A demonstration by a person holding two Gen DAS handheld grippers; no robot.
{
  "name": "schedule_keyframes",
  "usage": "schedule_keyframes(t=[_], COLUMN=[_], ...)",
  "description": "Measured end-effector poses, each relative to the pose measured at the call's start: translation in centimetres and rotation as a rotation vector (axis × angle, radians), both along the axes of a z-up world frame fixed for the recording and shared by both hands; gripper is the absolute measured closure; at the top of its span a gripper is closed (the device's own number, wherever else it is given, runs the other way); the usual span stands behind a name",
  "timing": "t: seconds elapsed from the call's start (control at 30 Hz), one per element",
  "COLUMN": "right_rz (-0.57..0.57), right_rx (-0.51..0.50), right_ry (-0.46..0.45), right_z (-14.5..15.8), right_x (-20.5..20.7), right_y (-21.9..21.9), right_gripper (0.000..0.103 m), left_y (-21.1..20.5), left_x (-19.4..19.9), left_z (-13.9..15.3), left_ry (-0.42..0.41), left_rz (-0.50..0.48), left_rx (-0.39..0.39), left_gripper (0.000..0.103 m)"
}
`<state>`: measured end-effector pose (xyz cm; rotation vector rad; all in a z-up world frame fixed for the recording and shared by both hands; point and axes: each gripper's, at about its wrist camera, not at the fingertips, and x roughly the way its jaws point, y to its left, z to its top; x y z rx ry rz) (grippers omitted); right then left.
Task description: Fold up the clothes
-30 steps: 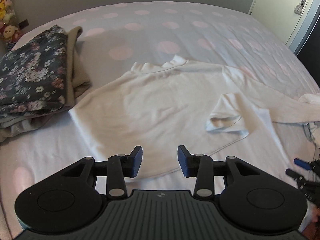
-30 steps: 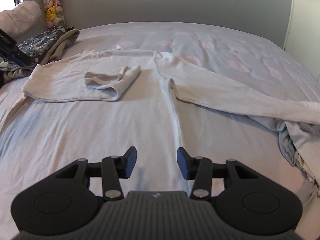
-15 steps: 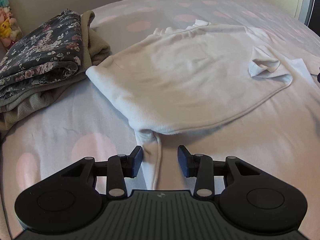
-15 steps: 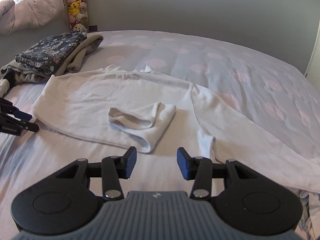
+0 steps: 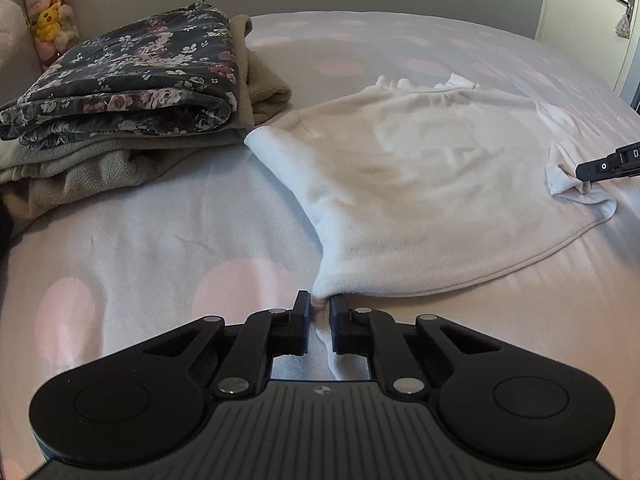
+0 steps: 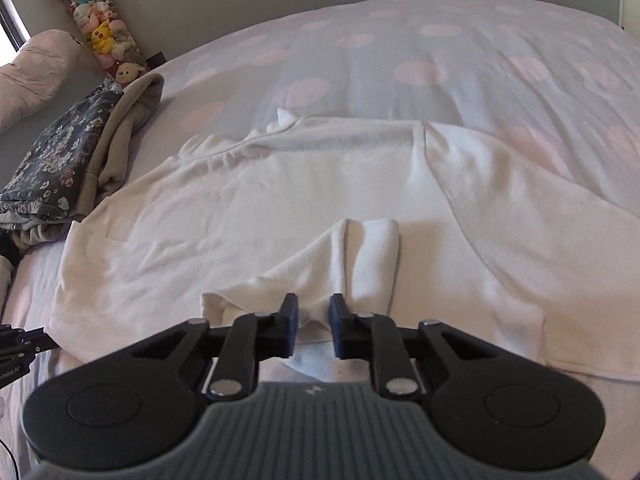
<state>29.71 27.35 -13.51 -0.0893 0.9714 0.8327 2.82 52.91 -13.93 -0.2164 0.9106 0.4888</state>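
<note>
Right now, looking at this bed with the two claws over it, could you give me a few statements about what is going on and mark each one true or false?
1. The left claw is pinching a corner of the white top. True.
2. The floral folded garment lies beneath the beige one. False: the floral one rests on top of the beige one.
3. The right claw has closed on the folded-over sleeve cuff of the white top. True: cloth sits between its pads, though a small gap remains.
4. The bedcover is plain white. False: it is pale with pink dots.
5. The white top is already folded into a neat square. False: it lies mostly spread out, with one sleeve extended to the right.
</note>
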Motion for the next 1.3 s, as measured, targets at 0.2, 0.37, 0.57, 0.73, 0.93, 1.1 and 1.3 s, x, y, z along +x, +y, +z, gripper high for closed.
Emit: schedule_keyframes(t=[0.2, 0.37, 0.57, 0.73, 0.93, 1.1, 1.3], right_rz=[-0.024, -0.068, -0.119, -0.109, -0.099, -0.054, 0.004], right_rx=[0.013, -0.070, -0.159, -0.193, -0.129, -0.097, -0.076], right_ry=[-0.021, -0.066, -0.042, -0.054, -0.034, -0.045, -0.048], right_z=[2.5, 4.2, 2.3, 1.8, 2.3, 2.7, 3.1], right_x=[0.6, 2.1, 3.9, 4.4, 4.7, 4.6, 6.2], right_y=[-2.6, -6.6, -10.6, -12.3, -12.9, -12.6, -11.2], right_gripper=[0.098, 0.098, 0.098, 0.089, 0.077, 0.077, 0.064], left_y=[-0.3, -0.3, -0.6, 0.0, 1.1, 2.4, 4.8], left_x=[-0.1, -0.4, -0.8, -2.3, -0.6, 5.2, 9.9], left_z=[0.1, 0.2, 1.2, 2.8, 7.0, 7.8, 4.6], left_ry=[0.008, 0.020, 0.109, 0.179, 0.050, 0.036, 0.093], left_rz=[0.006, 0.010, -0.006, 0.026, 0.044, 0.072, 0.149], left_rx=[0.013, 0.004, 0.034, 0.056, 0.042, 0.052, 0.027], left_gripper=[0.095, 0.095, 0.093, 0.093, 0.081, 0.058, 0.059])
